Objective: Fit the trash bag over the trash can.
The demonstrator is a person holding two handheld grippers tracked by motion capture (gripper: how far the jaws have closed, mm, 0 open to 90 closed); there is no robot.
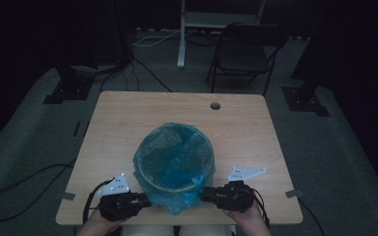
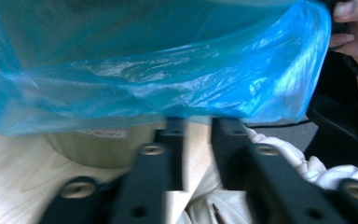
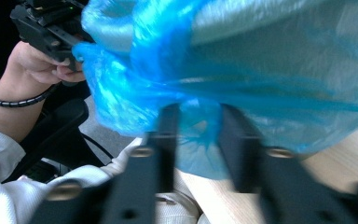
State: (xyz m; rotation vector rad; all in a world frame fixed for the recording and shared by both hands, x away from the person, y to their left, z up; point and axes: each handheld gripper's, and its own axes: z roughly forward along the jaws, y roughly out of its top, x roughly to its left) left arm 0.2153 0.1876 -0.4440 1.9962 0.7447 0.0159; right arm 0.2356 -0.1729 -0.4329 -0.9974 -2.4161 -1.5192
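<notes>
A round bin lined with a blue plastic bag stands near the front middle of the wooden table. My left gripper points at the bag's lower left hem. My right gripper points at its lower right hem. In the left gripper view the left gripper has its jaws slightly apart, with the tips just under the hanging bag and the bin wall beside them. In the right gripper view the right gripper is open, and a fold of the bag hangs between its jaws.
A round hole is in the table's far edge. A folding chair and a white stand are behind the table, and cables lie on the floor. The person's white clothing is right at the table's front edge.
</notes>
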